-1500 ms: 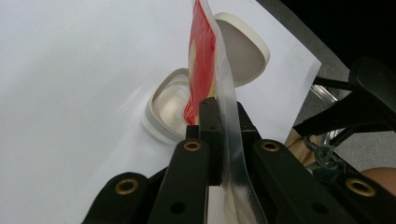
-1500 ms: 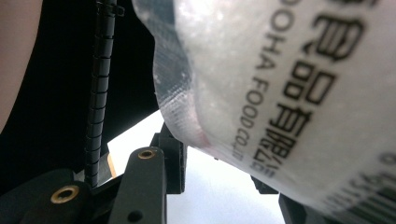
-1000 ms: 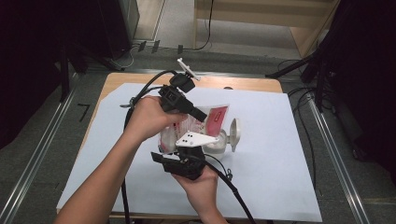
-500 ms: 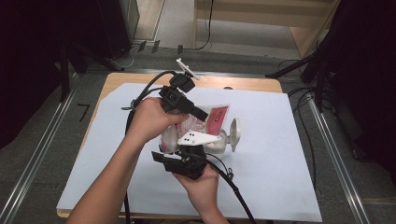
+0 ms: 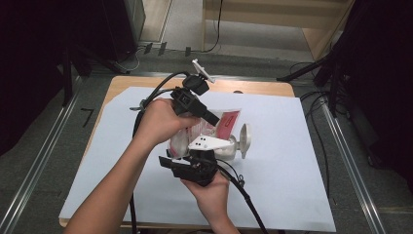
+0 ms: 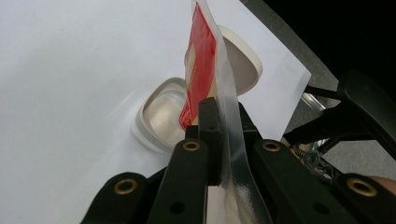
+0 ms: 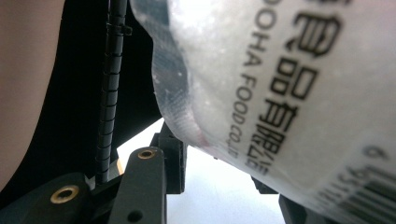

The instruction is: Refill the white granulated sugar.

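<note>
Seemingly mid-tear: left gripper [image 5: 207, 117] pinches the clear seam of a red-and-clear food pouch [image 5: 221, 127] held above the white surface [image 5: 292, 185]; right gripper [image 5: 197, 155] clamps its near end. Beyond sits an open white container [image 6: 163, 119]. Next, pull apart.

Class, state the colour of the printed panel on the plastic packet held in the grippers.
Red, on a clear packet; the left gripper view shows it best.
</note>
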`<state>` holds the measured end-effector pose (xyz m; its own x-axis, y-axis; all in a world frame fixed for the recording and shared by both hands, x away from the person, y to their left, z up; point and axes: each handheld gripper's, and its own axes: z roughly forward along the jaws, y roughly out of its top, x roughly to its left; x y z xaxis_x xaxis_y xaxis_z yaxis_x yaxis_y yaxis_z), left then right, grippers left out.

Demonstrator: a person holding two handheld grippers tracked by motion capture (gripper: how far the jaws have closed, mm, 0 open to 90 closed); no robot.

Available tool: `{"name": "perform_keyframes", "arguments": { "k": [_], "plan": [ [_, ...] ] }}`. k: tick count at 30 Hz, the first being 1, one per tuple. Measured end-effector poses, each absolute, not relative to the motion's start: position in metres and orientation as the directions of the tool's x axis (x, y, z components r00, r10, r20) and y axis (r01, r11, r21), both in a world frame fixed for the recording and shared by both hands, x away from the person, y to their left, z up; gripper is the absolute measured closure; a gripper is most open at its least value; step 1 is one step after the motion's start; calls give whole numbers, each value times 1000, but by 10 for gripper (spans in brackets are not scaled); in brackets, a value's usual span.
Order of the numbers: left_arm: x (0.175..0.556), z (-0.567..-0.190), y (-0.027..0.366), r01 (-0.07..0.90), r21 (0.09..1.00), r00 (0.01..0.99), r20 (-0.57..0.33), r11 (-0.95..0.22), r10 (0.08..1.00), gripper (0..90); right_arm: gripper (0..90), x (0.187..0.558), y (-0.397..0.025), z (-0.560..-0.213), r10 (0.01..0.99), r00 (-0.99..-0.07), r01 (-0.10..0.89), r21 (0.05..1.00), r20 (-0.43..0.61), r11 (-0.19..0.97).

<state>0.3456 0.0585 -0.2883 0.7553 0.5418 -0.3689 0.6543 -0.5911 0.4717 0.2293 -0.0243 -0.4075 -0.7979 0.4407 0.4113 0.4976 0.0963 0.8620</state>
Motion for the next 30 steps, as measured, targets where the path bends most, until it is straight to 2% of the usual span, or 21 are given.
{"name": "perform_keyframes", "arguments": {
  "k": [30],
  "plan": [
    [344,-289,58,655,468,754,-360,-593,549,868,656,230,-26,-411,428,-806,489,867,408,95]
  ]
}}
